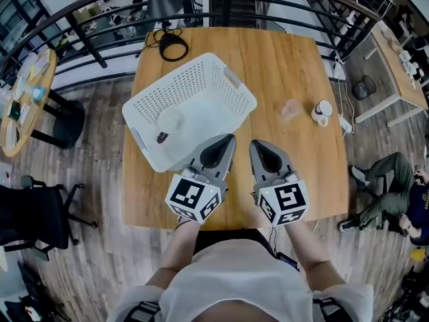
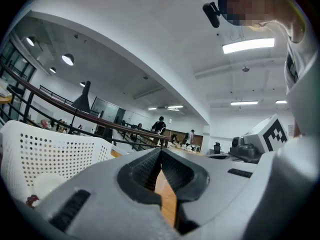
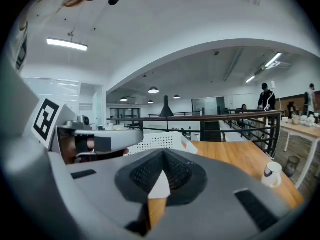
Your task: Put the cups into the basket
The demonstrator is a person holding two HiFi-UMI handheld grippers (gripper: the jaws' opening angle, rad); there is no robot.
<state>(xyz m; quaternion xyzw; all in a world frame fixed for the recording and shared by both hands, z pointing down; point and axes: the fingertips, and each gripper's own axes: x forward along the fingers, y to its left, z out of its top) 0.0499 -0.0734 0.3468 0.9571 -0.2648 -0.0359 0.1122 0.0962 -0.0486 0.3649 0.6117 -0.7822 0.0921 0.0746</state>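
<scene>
Wood flooring is showing all round a wooden desk (image 1: 281,180), and a black railing (image 1: 281,2) is curving past its far edge. A white perforated basket (image 1: 221,79) is sitting on the far left part of the desk, turned at an angle. A pale cup (image 1: 171,119) is lying inside it, near the middle of the floor of the basket, with a small dark mark (image 1: 162,137) just near of it; nothing on that mark is reading clearly.

To the right, well apart from the basket, a clear pinkish cup (image 1: 291,108) is standing on the desk, and a white mug (image 1: 322,111) is standing just right of it. The mug is carrying a dark mark that is too small to read. A black cable (image 1: 171,44) is coiling at the far edge of the desk.

The left gripper (image 1: 230,138) is hovering at the near rim of the basket with its jaws pressed together and nothing between them. The right gripper (image 1: 255,143) is hovering just right of it over bare desk, jaws likewise closed and empty. Each gripper is bearing a cube with black-and-white square markers; no brand or lettering is showing on either.
</scene>
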